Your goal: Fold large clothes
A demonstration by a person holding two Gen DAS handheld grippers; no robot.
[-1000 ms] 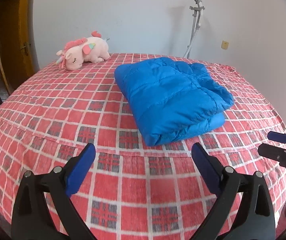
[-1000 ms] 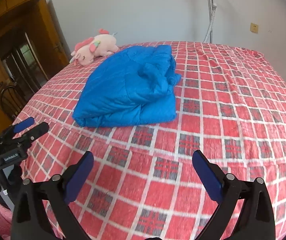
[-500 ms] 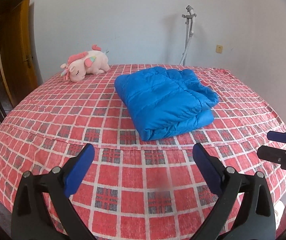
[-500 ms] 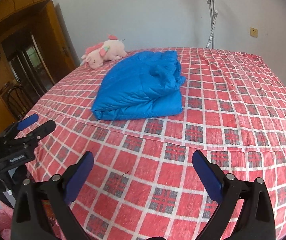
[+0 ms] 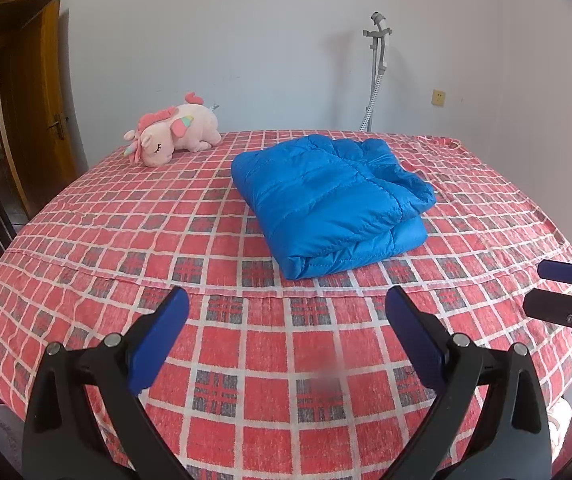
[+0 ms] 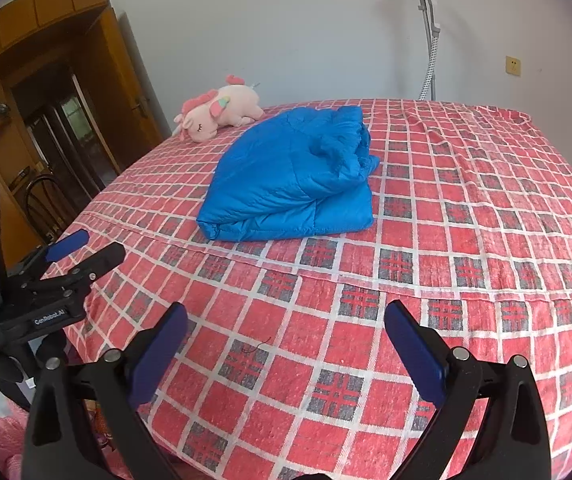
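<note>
A blue quilted jacket (image 5: pixel 333 204) lies folded into a thick rectangle on the red checked bed (image 5: pixel 222 320); it also shows in the right wrist view (image 6: pixel 293 184). My left gripper (image 5: pixel 286 308) is open and empty, held back over the bed's near edge, well short of the jacket. My right gripper (image 6: pixel 286 320) is open and empty, also back at the near edge. Each gripper shows at the side of the other's view: the right one (image 5: pixel 565 292) and the left one (image 6: pixel 82 252).
A pink plush unicorn (image 5: pixel 174 134) lies at the far left of the bed near the wall. A garment steamer pole (image 5: pixel 377 76) stands behind the bed. A wooden door and cabinet (image 6: pixel 46 120) are to the left, with a chair (image 6: pixel 42 200).
Both grippers have drawn back from the jacket toward the bed's near edge and risen a little. The folded jacket has not moved. Both stay open.
</note>
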